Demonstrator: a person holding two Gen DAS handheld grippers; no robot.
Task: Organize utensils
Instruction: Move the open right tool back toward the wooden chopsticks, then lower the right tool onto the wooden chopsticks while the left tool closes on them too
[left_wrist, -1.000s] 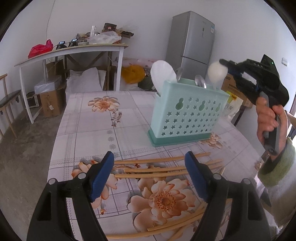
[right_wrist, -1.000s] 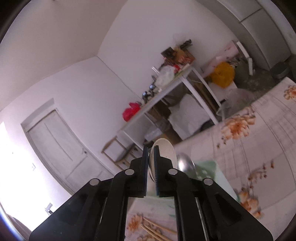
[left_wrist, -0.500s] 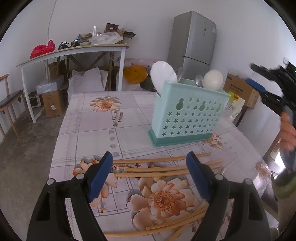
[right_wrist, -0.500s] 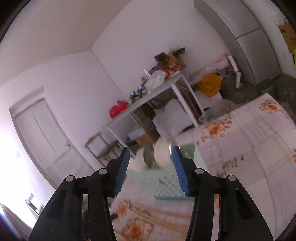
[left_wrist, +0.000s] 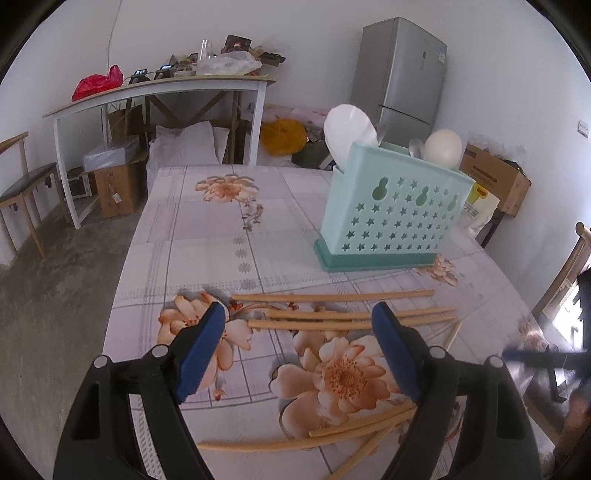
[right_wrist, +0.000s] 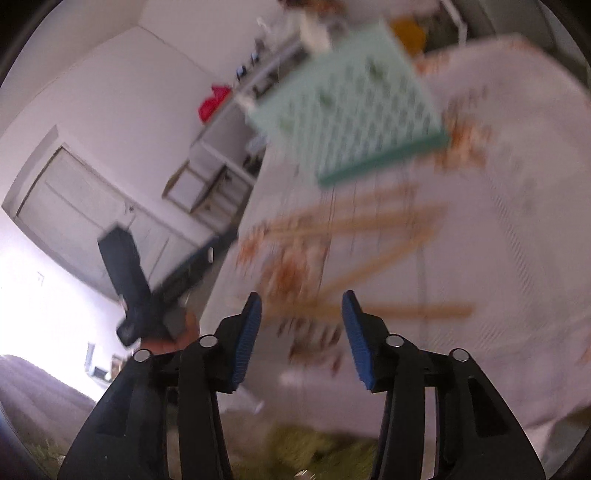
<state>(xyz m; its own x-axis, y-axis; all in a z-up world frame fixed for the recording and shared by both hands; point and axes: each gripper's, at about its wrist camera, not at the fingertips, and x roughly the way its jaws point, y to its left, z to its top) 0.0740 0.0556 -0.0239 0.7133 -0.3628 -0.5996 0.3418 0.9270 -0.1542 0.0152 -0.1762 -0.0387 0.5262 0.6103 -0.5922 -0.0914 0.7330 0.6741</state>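
- The mint-green utensil holder (left_wrist: 395, 214) stands upright on the flowered tablecloth (left_wrist: 207, 236), a white ladle (left_wrist: 349, 129), a round white spoon (left_wrist: 443, 147) and a metal spoon (left_wrist: 414, 147) poking out of its top
- On the near side of the holder lie the wooden chopsticks (left_wrist: 343, 315) – one just in front of its base, a few more side by side a little closer to me, all flat on the cloth
- More chopsticks (left_wrist: 332, 435) lie crossed in a loose heap still further from the holder
- The left gripper (left_wrist: 297, 343) hovers over the chopsticks nearer the holder, its blue pads spread wide with nothing between them
- The right gripper (right_wrist: 301, 328) is released too – jaws apart, empty – pointing toward the holder (right_wrist: 351, 107) from the chopstick side; its view is badly blurred
- Beyond the holder stands a grey fridge (left_wrist: 400, 74)
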